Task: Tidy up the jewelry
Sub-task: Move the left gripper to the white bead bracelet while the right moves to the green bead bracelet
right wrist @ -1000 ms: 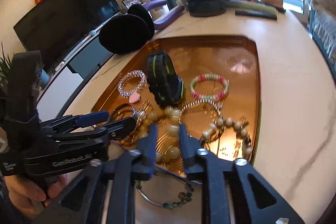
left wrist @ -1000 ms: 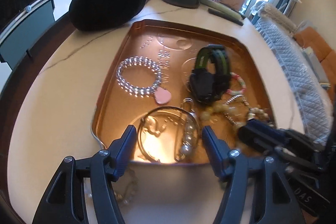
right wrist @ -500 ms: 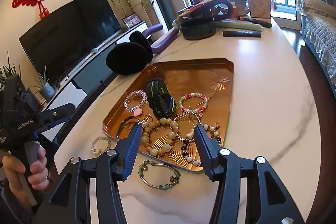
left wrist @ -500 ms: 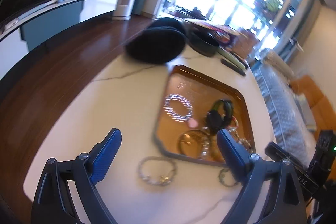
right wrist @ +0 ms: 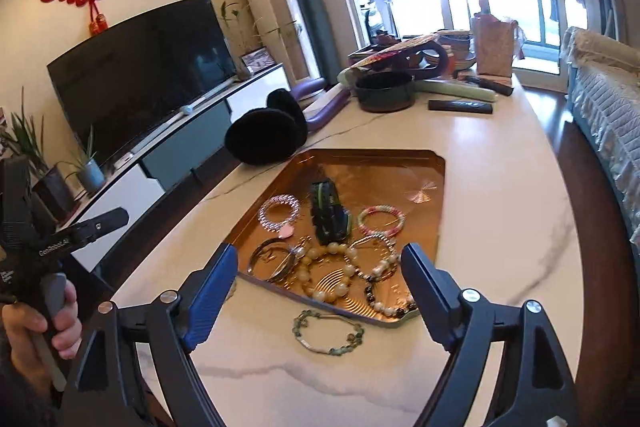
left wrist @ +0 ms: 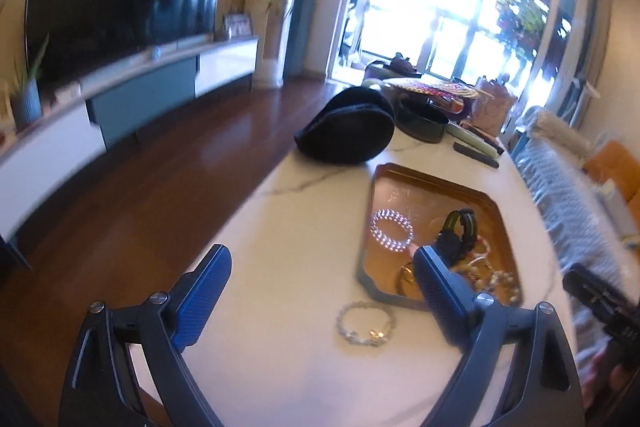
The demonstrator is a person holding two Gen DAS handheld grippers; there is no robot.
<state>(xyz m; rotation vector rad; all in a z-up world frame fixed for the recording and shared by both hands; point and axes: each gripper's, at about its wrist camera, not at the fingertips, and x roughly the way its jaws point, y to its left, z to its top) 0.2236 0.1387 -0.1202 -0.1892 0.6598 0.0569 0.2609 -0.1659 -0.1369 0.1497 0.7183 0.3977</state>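
Left gripper [left wrist: 320, 291] is held wide open above the white marble table [left wrist: 304, 211], nothing between the blue pads. Right gripper [right wrist: 318, 291] is seen with jaws opening, wide apart already, nothing gripped; pads are clear of everything.

Copper tray [right wrist: 434, 187] is set on the table, jewelry inside it: clear bead bracelet with pink heart charm [right wrist: 279, 213], black-green watch [right wrist: 328, 213], pink-white-green bead bracelet [right wrist: 380, 221], silver bangles [right wrist: 272, 259], large cream bead strand [right wrist: 332, 271], mixed dark-and-pale bead bracelet [right wrist: 386, 301] near the front edge. These are bunched toward the near half; far half of the tray is bare.

Two pieces are left outside on the table, just beside the tray's near rim: green bead bracelet [right wrist: 329, 331] and pale bead bracelet [left wrist: 366, 323].

Black earmuffs [right wrist: 266, 137] are placed beyond the tray's far corner. Left gripper's handle is seen held in a hand [right wrist: 38, 331] at the left edge of the right wrist view
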